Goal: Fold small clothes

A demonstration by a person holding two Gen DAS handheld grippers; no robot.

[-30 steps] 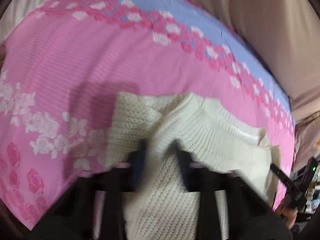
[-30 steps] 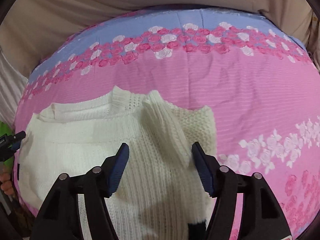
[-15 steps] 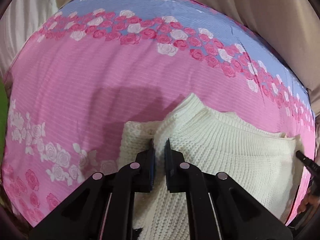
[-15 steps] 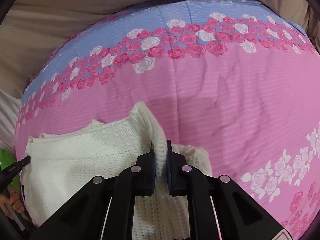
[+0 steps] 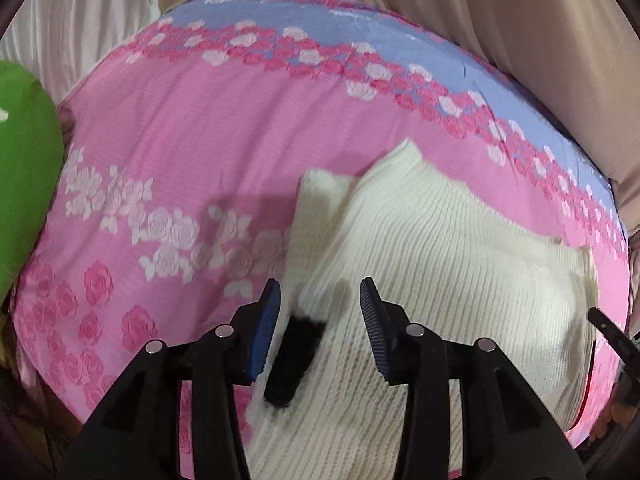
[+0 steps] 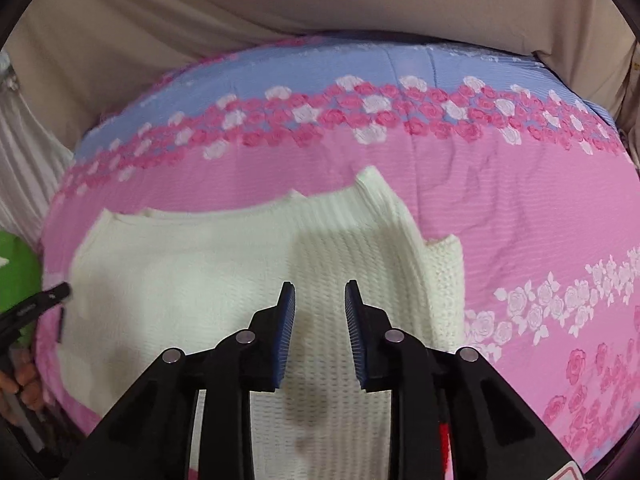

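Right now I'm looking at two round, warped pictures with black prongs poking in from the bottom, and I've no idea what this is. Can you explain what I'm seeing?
No robot arm is involved. A person holds a two-finger tool in each hand, and each tool has a wide-angle camera looking forward along its fingers, which is why the pictures bulge. One picture comes from the left claw, the other from the right claw. The black prongs with blue pads are the fingers.

Both look down at a cream knitted sweater lying on a pink bedspread printed with roses and edged with a blue band. A black patch shows on the knit near the left claw; I cannot tell what it is. A green object sits at the side.

Both claws are open and hold nothing. Each hangs near the sweater.
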